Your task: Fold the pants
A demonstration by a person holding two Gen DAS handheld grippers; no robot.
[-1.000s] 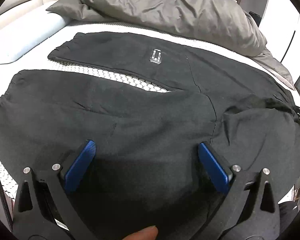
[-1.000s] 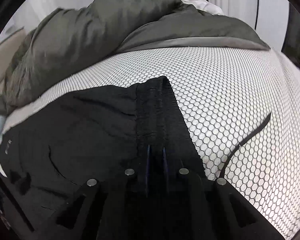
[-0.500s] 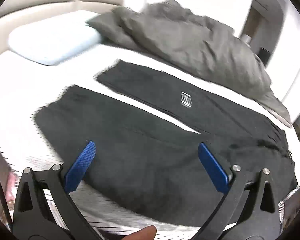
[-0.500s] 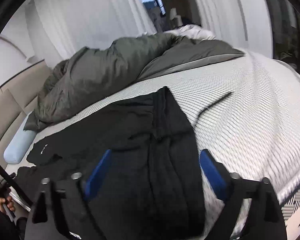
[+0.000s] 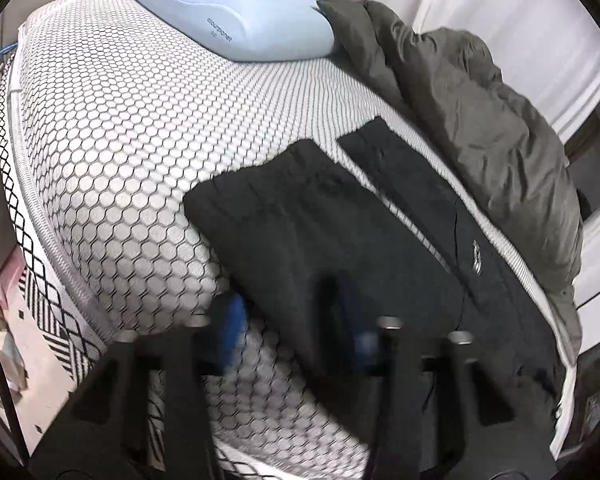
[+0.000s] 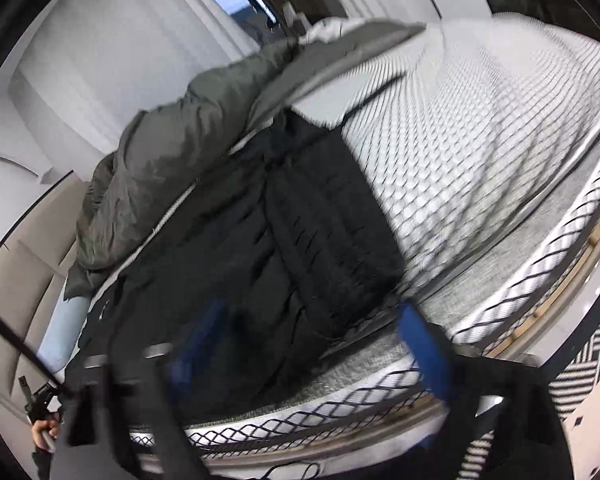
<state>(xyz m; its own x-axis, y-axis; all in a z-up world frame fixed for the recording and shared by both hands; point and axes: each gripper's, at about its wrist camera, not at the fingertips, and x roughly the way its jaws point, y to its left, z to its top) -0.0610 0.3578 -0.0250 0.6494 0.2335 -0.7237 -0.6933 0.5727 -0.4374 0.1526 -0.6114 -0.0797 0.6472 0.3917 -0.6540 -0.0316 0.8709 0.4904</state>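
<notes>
The black fabric pants (image 5: 380, 248) lie flat on the white honeycomb-patterned mattress (image 5: 120, 152), running from frame centre to the lower right of the left wrist view, with the two leg ends apart at centre. A second ago the right gripper (image 6: 304, 344) was clamped on the waistband; now that grip is gone, its blue pads stand well apart after springing wide and partly closing again, and nothing is between them, with the waist end lying just ahead. The left gripper (image 5: 296, 328), wide open over the seat a second ago, has swung to the nearer leg's edge in the lower centre and its jaws have just been closing; blur hides whether cloth is pinched. A pale blue contoured pillow (image 5: 228, 12) and grey rumpled duvet (image 5: 480, 120) sit beyond. The smoothing looks finished, and the first fold appears about to start.
</notes>
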